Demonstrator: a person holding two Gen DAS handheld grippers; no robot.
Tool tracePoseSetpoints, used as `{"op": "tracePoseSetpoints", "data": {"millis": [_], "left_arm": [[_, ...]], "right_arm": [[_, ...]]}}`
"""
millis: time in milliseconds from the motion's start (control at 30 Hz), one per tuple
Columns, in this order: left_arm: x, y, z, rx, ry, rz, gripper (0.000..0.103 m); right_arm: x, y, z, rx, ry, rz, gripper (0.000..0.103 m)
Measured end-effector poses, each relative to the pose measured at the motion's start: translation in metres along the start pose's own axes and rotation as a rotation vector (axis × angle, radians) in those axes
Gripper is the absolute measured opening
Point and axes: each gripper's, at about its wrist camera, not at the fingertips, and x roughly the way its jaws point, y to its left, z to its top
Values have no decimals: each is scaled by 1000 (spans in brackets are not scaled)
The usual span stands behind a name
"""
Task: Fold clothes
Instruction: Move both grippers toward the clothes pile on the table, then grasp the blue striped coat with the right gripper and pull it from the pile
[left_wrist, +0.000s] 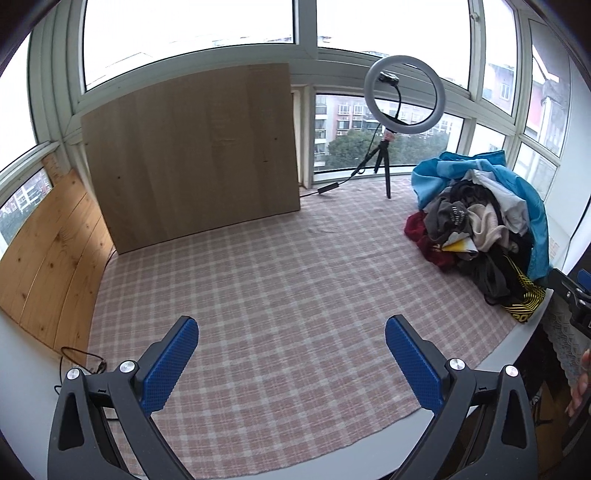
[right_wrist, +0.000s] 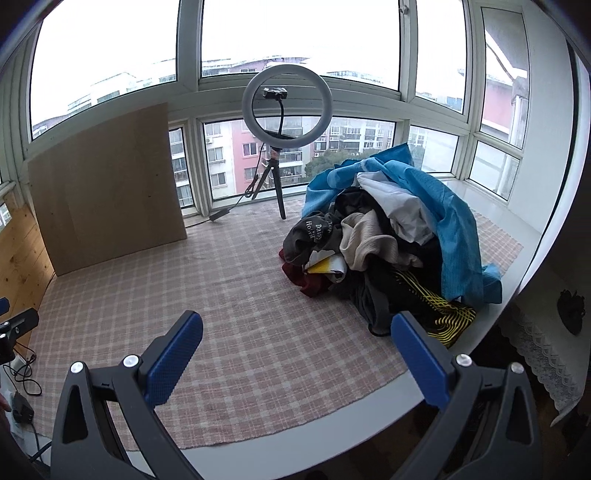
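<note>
Both tongs hang released and empty above the near edge of the checked cloth (left_wrist: 280, 295) that covers the table. The left tongs (left_wrist: 291, 347) face a bare stretch of that cloth; the right tongs (right_wrist: 297, 354) have their jaws spread just as wide.

The clothes pile (right_wrist: 391, 243) lies ahead and to the right of both tongs, near the table's right edge. From the left tongs it is well apart, far off to the right. From the right tongs it is near: the black-and-yellow garment (right_wrist: 443, 314) at the pile's near end lies just beyond the right-hand pad. The pile runs away from the tongs toward the window, with a blue garment (right_wrist: 454, 229) draped over its far right side.

So the right hand is clearly the nearer one for the first pick. Which garment lies loose on top is hard to say, since they are tangled; the beige one (right_wrist: 369, 240) may be freest.

A ring light (right_wrist: 288, 110) on a tripod stands beyond the pile.
</note>
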Motion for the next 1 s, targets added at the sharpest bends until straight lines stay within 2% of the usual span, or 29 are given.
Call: {"op": "tracePoseSetpoints", "data": {"millis": [133,300,633,867,1000], "left_arm": [[4,-16,7,10,-9,23,102],[14,-38,17,-16,-6,60,102],[29,-102,50,-77,0,146,102],[40,-134,68,-102,7,203,102],[44,-139,74,-129,14,245,102]], "right_arm": [[12,-19,10,8,6,-23,103],[31,-42,25,-22,-7,-12,103],[89,-110,72,-44,-1,111,103],[136,-179,130,-27,-16,194,103],[181,-216,179,-66,-21,132,103]]}}
